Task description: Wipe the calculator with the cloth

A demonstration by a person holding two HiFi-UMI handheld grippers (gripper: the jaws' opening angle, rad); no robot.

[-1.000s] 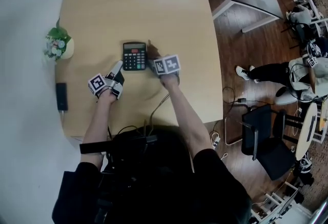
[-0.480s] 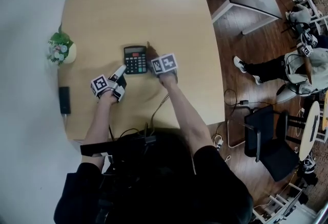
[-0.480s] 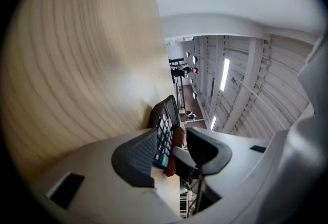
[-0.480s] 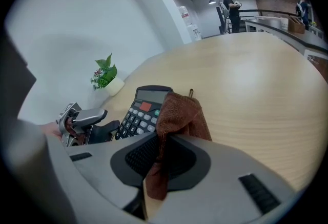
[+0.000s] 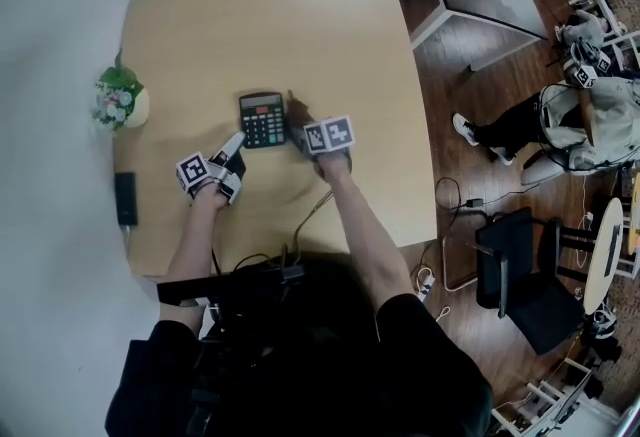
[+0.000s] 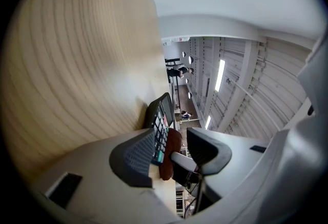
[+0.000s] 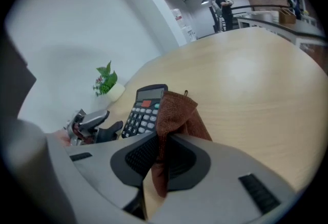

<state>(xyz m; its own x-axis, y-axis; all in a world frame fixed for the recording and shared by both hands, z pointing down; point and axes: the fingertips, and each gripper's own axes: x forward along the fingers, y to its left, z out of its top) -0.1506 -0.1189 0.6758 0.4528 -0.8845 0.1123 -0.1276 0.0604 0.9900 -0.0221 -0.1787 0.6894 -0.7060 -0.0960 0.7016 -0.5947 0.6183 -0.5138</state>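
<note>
A black calculator [image 5: 262, 119] lies flat near the middle of the wooden table [image 5: 300, 25]. My right gripper [image 5: 305, 128] is shut on a brown cloth [image 5: 297, 113] at the calculator's right edge. In the right gripper view the cloth [image 7: 177, 113] stands pinched between the pads [image 7: 141, 159] and drapes against the calculator [image 7: 146, 110]. My left gripper [image 5: 232, 147] lies low at the calculator's near left corner. Its jaws have just been closing and still show a gap. In the left gripper view the calculator [image 6: 160, 115] stands edge-on just past the tips, with the cloth [image 6: 168, 159] beyond.
A small potted plant [image 5: 120, 97] stands at the table's left edge, and a flat black device [image 5: 125, 198] lies nearer along that edge. A cable [image 5: 305, 215] trails off the near edge. Chairs and another table stand on the floor to the right.
Both grippers and the calculator keep their places. Only the head view has shifted slightly.
</note>
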